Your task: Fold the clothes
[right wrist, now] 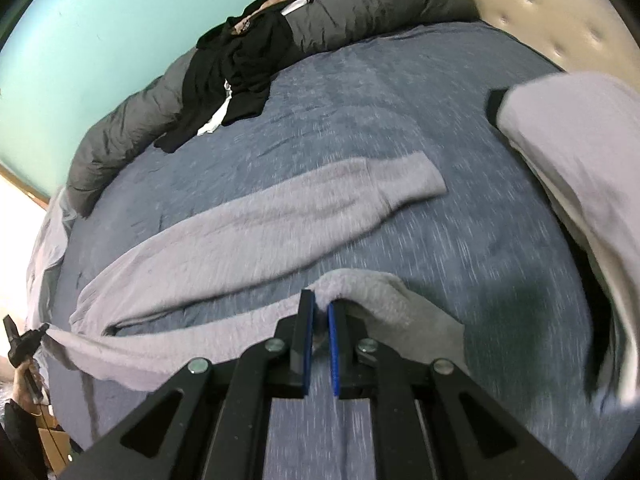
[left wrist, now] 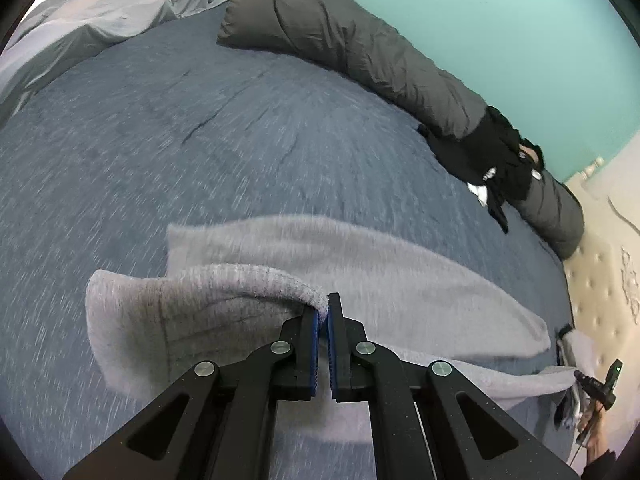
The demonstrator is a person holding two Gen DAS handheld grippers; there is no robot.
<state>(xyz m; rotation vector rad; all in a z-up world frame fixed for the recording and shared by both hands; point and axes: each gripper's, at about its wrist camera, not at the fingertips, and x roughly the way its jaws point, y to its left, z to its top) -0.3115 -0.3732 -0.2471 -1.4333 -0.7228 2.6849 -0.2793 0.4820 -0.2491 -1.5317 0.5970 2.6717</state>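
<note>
- The left gripper (left wrist: 325, 312) has its blue-padded jaws nearly closed, pinching a ribbed edge of the grey sweatpants (left wrist: 360, 276); the cloth curls up and over the left jaw tip.
- In the left wrist view the sweatpants spread from about 9 o'clock to 3 o'clock across the lower middle of the blue bedspread (left wrist: 180, 132), with one long part running toward 4 o'clock.
- At 4 o'clock there, the far end of the garment meets the other black tool (left wrist: 600, 384), small and near the frame edge.
- The right gripper (right wrist: 321, 312) has its jaws a narrow gap apart, with a ribbed cuff of the sweatpants (right wrist: 256, 236) between and draped over the right jaw tip.
- In the right wrist view one trouser leg lies flat from 9 o'clock toward 1 o'clock; the other runs along the bottom to the left tool (right wrist: 20, 344) at 9 o'clock.
- A dark grey duvet roll (left wrist: 380, 48) lines the bed's far edge against the teal wall (left wrist: 500, 20), with a black clothes pile (right wrist: 236, 64) on it.
- A pale grey folded item (right wrist: 580, 152) sits at 3 o'clock in the right view, by the cream tufted headboard (right wrist: 560, 12).
- No readable brand, label or writing shows; motion blur streaks the bedspread.
</note>
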